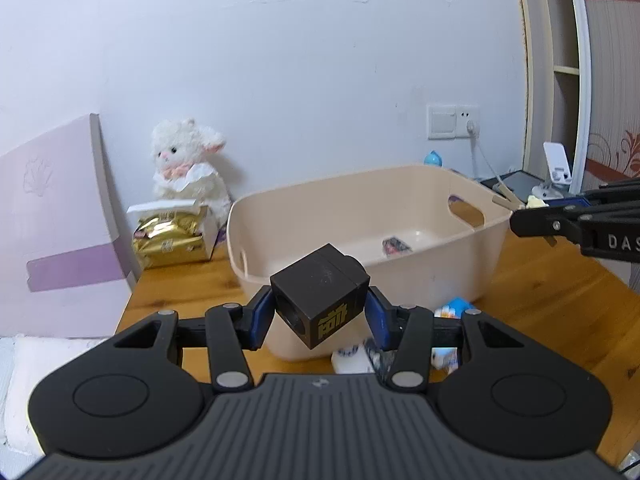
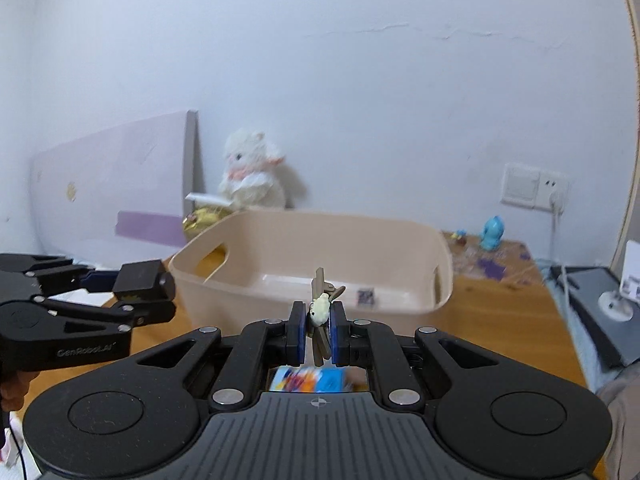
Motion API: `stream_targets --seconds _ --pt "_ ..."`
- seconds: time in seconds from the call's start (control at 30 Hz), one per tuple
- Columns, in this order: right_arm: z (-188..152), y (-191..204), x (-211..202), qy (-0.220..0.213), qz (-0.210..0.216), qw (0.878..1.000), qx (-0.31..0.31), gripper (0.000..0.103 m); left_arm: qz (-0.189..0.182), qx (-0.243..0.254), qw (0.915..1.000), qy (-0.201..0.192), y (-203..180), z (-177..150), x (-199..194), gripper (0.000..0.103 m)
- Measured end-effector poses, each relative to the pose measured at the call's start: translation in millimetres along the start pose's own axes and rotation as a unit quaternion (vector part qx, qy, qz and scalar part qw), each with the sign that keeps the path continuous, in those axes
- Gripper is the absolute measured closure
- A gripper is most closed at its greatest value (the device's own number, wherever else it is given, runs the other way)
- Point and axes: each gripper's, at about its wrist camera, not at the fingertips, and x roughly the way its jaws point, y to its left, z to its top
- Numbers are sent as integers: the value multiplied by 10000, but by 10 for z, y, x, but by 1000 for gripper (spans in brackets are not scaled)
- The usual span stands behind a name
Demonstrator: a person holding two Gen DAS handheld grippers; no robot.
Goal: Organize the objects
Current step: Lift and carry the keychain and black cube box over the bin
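Wooden table against white wall

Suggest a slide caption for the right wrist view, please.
Right claw grips a clothespin before the beige tub.

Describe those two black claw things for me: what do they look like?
Both are matte black plastic. Each has a ribbed grey-black body, two round discs at the sides, and jointed bars with silver rivets leading to two fingers with blue pads. The left gripper carries pale "GenRobot.AI" lettering, seen from the other camera. The right gripper shows white letters "DAS" on its side. No cables or sleeves are clearly visible.
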Motion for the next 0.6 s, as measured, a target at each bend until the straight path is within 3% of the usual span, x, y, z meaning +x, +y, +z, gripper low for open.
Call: stream_targets --seconds 0.3,0.43,0.6 --pt "339 -172 265 -198 -328 9992 64 92 125 110 9999 -4 24 387 378 52" --pt "400 -186 457 -126 -469 9988 -20 92 331 89 9991 266 45 473 723 52" --pt "436 -194 759 144 -639 9977 -185 92 300 53 9982 515 86 474 1150 52"
